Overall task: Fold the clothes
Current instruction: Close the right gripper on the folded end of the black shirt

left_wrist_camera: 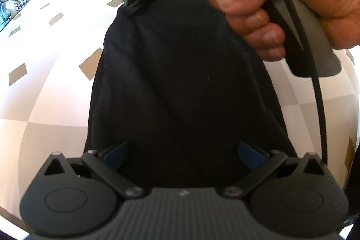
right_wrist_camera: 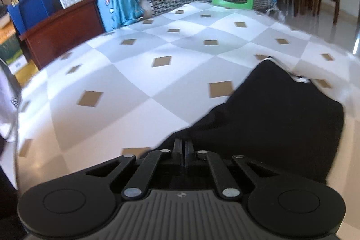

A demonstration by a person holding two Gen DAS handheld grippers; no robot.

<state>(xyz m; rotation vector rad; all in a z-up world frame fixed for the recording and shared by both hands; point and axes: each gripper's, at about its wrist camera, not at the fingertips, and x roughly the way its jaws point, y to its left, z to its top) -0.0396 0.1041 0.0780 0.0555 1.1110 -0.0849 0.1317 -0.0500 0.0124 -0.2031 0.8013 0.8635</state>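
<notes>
Right gripper [right_wrist_camera: 184, 150]: jaws closed together at the near edge of the black garment [right_wrist_camera: 276, 118]; a pinch on the cloth looks likely, not certain. Left gripper [left_wrist_camera: 182, 153]: jaws wide apart, empty, garment spread just beyond them. The garment lies on the checked cloth [right_wrist_camera: 126, 91], toward its near right part. Judgement: confirm the pinch holds before lifting, then carry the edge low and evenly so the fold lands square.

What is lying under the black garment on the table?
Under the black garment only the checked tablecloth shows, white and grey squares with tan patches. Whatever lies directly beneath the cloth's middle is covered, so I cannot tell whether anything else is there.
</notes>
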